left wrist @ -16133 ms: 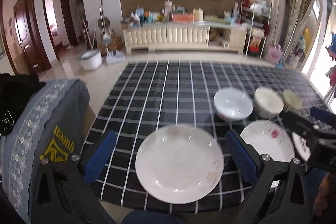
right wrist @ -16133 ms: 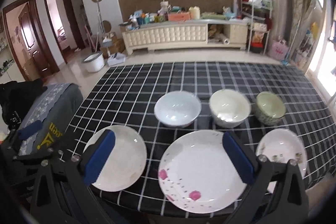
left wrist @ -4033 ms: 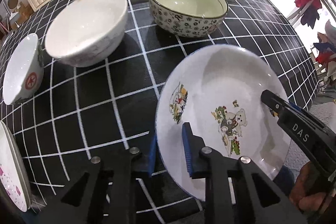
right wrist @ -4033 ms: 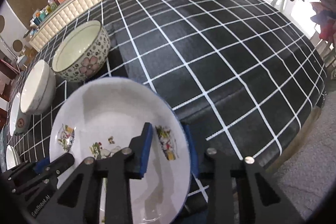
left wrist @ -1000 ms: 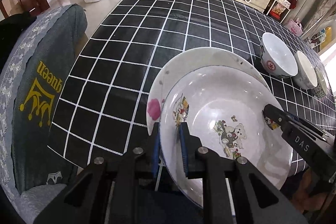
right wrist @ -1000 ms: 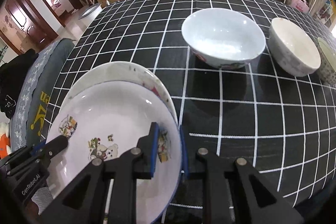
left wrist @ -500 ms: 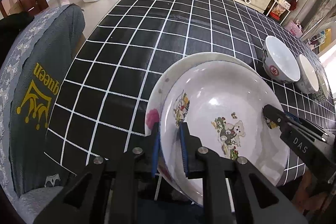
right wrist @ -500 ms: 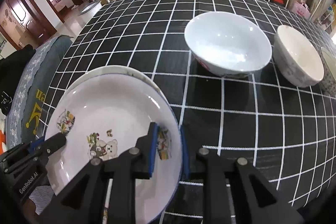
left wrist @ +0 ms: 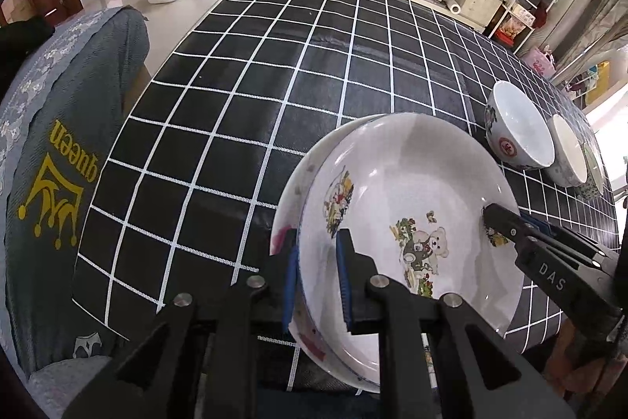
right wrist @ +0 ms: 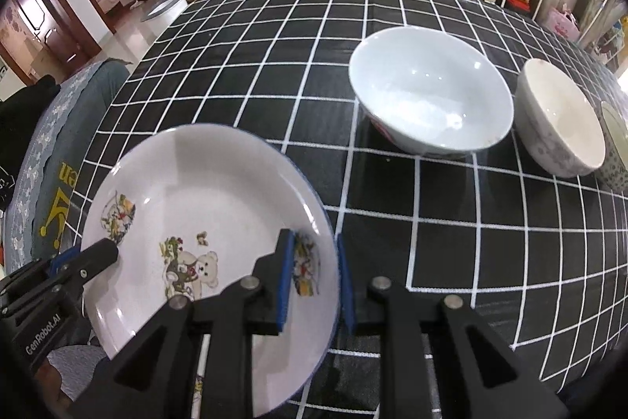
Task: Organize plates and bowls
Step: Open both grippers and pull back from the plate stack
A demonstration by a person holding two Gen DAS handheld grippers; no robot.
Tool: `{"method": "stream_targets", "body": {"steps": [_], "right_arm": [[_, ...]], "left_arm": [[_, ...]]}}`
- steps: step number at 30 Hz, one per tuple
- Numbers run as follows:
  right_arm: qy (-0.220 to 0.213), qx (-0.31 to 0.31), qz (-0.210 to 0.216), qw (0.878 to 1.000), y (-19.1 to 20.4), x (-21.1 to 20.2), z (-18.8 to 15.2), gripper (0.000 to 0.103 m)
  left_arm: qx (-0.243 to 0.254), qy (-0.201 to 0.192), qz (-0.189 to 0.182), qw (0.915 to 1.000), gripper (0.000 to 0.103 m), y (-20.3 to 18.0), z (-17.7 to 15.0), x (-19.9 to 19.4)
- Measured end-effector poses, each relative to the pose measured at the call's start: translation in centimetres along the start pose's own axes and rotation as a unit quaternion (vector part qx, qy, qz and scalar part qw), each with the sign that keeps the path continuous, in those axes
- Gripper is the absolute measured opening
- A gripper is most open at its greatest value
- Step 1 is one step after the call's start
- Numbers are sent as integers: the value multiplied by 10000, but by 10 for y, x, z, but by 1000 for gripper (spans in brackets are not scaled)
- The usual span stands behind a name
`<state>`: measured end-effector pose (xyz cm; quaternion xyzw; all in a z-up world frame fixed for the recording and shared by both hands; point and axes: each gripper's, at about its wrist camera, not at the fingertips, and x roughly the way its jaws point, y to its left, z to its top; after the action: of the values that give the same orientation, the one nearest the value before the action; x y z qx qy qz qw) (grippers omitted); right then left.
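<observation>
Now, low in the frame, the left gripper [left wrist: 316,273] has its blue-padded jaws pinched on the glossy bear-print plate [left wrist: 408,214], which sits over a larger round plate [left wrist: 298,175] on the checked tabletop [left wrist: 235,105]. Rightward, the right gripper [right wrist: 312,271] clamps the opposite rim; smooth bowls [right wrist: 428,97] stand upper right.

Glossy glazed ceramic bear plate [left wrist: 408,207], matt black plastic hand-held gripper [left wrist: 316,277], smooth checked tablecloth [left wrist: 298,65].
</observation>
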<state>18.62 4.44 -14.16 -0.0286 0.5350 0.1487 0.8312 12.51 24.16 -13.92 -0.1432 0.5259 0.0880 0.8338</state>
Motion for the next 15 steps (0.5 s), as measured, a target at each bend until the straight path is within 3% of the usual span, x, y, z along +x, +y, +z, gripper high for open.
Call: {"method": "stream_targets", "body": {"steps": [4,11,15], "right_arm": [[-109,61,14,9999,-4,-7,1,26],[-173,95,63,9998,-8,-18,1,26],[-279,176,145,9993,-14,-30,2,26]], "left_arm": [[-6,-26,74,10000,18,-1,2,-4],[84,-398,141,9991,24,-5,7,-26],[111,-497,98,9987,33,-12,10,-36]]}}
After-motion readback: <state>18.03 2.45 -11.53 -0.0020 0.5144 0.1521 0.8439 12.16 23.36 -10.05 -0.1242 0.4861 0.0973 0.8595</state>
